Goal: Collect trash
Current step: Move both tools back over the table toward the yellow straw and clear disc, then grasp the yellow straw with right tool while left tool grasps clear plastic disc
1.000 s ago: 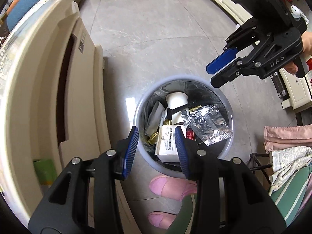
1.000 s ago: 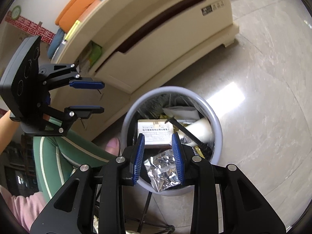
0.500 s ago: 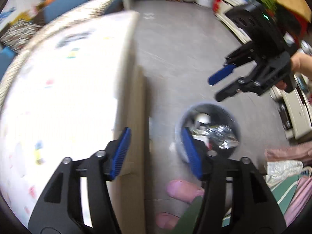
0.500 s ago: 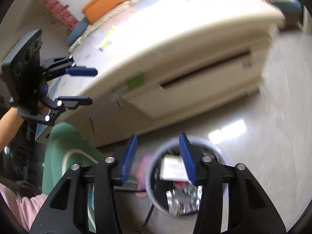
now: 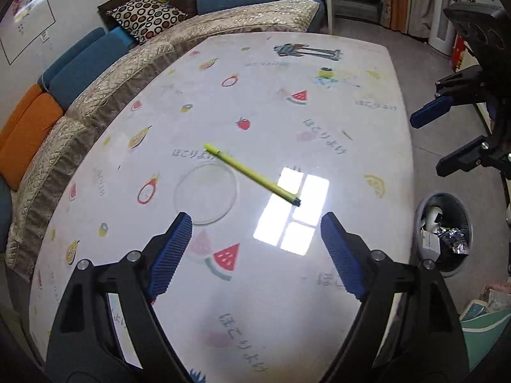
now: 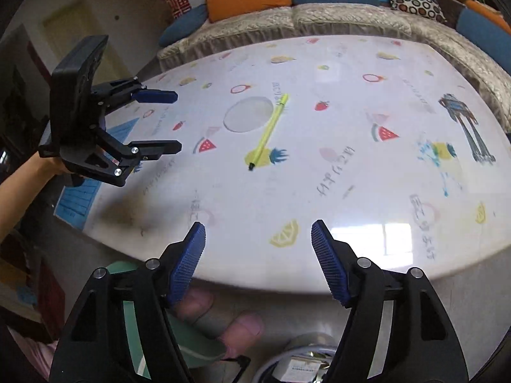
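A yellow-green pen lies on the white fruit-print table, beside a round clear lid. The pen also shows in the right wrist view, with the lid. My left gripper is open and empty above the table, just short of the pen. My right gripper is open and empty over the table's near edge. The grey trash bin holds foil, a box and a white cup on the floor to the right. Each gripper shows in the other's view, the right one and the left one.
A sofa with blue and orange cushions runs along the table's far side. A blue paper sheet lies at the table's left end. The person's pink slippers and green trouser leg stand by the bin.
Both grippers have risen from over the bin to above the tabletop and opened wider. The bin has dropped to the edge of both views.
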